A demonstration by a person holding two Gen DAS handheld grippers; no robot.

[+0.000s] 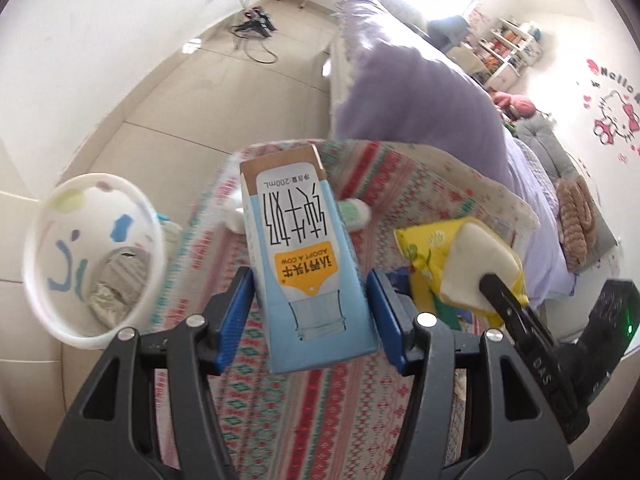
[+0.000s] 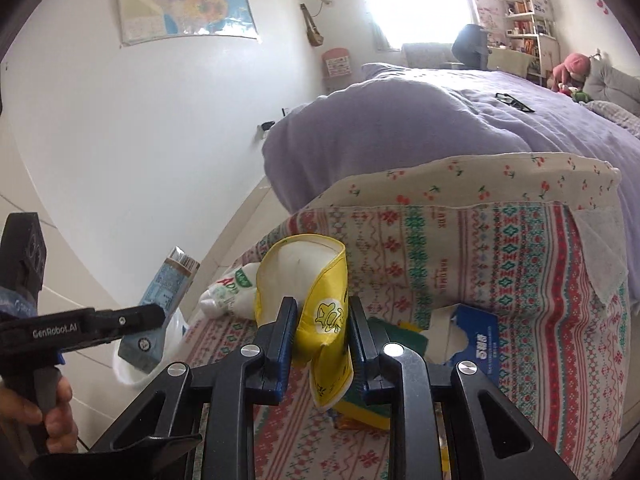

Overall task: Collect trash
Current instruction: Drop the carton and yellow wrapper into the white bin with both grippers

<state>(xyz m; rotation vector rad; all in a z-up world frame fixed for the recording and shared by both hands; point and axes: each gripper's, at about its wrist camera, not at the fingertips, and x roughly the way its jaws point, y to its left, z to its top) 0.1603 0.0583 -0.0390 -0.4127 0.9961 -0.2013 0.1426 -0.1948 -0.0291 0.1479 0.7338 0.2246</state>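
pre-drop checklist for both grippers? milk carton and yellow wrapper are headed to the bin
1. Left gripper clamped on milk carton: ok.
2. Right gripper clamped on yellow wrapper: ok.
3. White trash bin mouth open and unblocked: ok.
4. Carton over the bin mouth: not ok, it is beside it, above the patterned cloth.
5. Room left in the bin: ok, only crumpled trash at the bottom.
6. Carton empty and sealed: cannot tell.

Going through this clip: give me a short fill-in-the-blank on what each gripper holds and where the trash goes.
1. The left gripper is shut on a blue milk ____.
2. The right gripper pinches a ____ snack wrapper.
3. The white bin stands on the ____.
4. The patterned cloth lies in front of a ____ blanket.

Missing words: carton; yellow; floor; purple
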